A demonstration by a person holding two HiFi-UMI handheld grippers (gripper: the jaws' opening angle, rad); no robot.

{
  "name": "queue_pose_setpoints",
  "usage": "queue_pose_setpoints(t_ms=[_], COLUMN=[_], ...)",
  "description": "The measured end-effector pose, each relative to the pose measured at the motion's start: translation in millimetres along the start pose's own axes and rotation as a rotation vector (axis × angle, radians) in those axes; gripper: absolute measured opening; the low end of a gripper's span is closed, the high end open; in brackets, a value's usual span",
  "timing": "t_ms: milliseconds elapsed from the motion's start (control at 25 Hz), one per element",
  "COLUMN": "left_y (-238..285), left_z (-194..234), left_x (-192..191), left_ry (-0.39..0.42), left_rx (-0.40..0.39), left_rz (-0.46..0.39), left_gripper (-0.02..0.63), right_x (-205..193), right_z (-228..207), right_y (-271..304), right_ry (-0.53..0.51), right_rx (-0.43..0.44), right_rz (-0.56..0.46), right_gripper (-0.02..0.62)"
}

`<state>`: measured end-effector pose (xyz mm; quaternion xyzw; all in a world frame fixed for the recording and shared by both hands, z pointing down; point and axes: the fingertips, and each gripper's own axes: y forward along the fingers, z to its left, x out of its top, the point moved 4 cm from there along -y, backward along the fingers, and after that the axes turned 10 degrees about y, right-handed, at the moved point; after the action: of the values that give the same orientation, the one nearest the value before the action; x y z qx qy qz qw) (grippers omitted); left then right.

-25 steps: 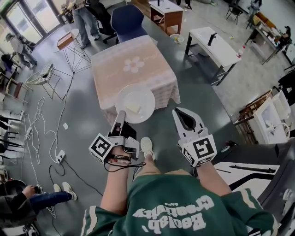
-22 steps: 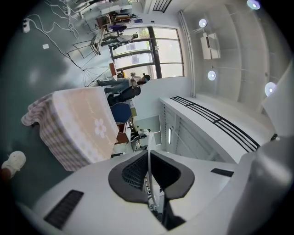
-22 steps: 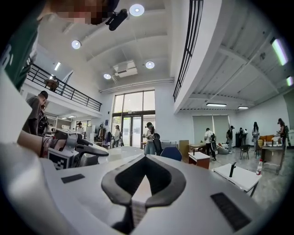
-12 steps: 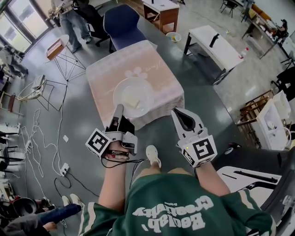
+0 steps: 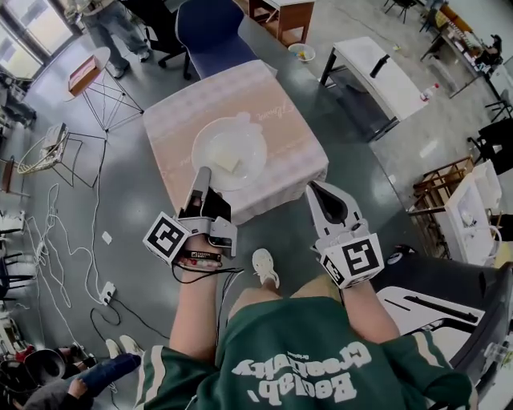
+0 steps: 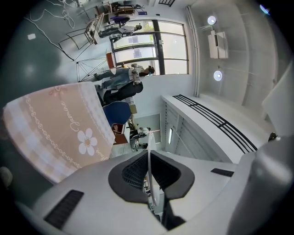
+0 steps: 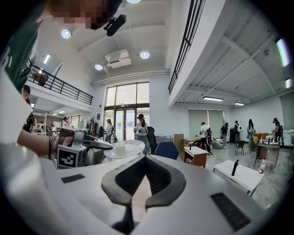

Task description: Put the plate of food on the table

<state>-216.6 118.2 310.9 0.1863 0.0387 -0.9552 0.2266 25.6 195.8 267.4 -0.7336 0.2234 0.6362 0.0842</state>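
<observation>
A white plate (image 5: 228, 152) with a pale piece of food (image 5: 227, 164) hangs over the near half of the table (image 5: 272, 120), which wears a pink cloth with a flower print. My left gripper (image 5: 203, 176) is shut on the plate's near rim. The left gripper view shows that rim edge-on as a thin line (image 6: 149, 160) pinched between the dark pads. In the right gripper view the plate (image 7: 123, 149) is level, at my left. My right gripper (image 5: 317, 194) hovers off the table's near right corner, shut and holding nothing.
A blue chair (image 5: 212, 28) stands behind the table. A white bench (image 5: 377, 76) and a wooden side table (image 5: 280, 16) lie to the right and back. Cables (image 5: 64, 216) and a wire stand (image 5: 88, 80) are on the left. My shoe (image 5: 263, 268) is just short of the table.
I have stepped toward the table. The plate, still in the left gripper, has moved from the table's near edge to over its near half. The right gripper kept its place beside me.
</observation>
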Motion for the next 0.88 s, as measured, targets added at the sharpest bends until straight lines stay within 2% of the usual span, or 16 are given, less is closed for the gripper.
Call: queue_pose_setpoints(t_ms=[280, 880], left_y=[9.8, 22.6], left_z=[10.0, 16.5], left_x=[-1.0, 4.9], left_ry=[-0.035, -0.026], left_rx=[-0.007, 0.006], left_rz=[0.002, 0.019], left_gripper=[0.021, 0.021], right_x=[-5.2, 7.4], right_z=[2.5, 8.3], right_y=[13.4, 58.4], right_ry=[-0.011, -0.035], right_rx=[0.01, 0.072], right_rz=[0.025, 0.008], right_gripper=[0.014, 0.014])
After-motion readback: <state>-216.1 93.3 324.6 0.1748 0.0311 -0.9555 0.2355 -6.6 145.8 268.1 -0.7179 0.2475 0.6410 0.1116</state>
